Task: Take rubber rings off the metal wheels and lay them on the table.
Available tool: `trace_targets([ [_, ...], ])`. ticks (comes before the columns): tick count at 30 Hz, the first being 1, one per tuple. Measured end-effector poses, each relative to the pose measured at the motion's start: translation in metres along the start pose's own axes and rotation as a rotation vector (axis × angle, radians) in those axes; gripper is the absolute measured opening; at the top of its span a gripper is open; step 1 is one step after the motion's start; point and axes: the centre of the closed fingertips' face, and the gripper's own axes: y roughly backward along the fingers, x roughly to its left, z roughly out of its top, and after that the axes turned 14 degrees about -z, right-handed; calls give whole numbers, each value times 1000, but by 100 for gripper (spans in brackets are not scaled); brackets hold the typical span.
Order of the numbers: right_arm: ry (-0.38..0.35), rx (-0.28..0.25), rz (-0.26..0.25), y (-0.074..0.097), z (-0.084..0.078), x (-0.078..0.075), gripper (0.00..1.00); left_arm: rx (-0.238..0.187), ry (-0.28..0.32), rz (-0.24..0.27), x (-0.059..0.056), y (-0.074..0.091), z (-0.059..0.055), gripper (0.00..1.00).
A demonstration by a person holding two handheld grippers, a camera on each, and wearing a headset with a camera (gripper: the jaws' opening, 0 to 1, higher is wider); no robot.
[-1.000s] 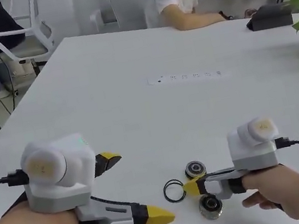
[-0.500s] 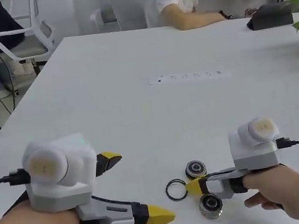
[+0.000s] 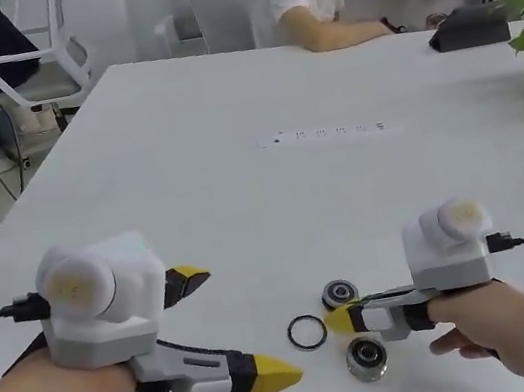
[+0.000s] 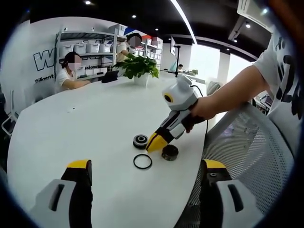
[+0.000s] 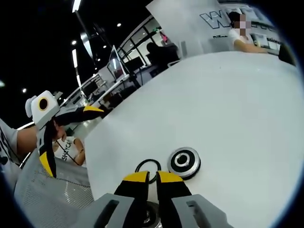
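Your left gripper [image 3: 236, 325] hangs at lower left, jaws wide apart, probably to steady a wheel, while your right gripper [image 3: 337, 322], jaws together and empty, points between the metal wheels [image 3: 340, 293], beside the rubber ring [image 3: 306, 331] lying flat at lower centre.

I am working over a wide white table [image 3: 183, 149]. Near its front edge a thin black rubber ring [image 3: 306, 331] is lying flat, a round metal wheel [image 3: 340, 293] is sitting just beside it, and a second metal wheel [image 3: 367, 356] is lying nearer the edge. A dark flat box [image 3: 469, 29] is resting by the far right corner.
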Motion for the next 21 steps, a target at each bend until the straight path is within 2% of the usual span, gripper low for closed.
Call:
trace_targets([
  [14,39,-84,57,23,21,5,10,6,-15,-6,4,-7,9,93],
  [21,81,-94,64,31,23,4,13,12,-18,-15,6,-13,12,92],
])
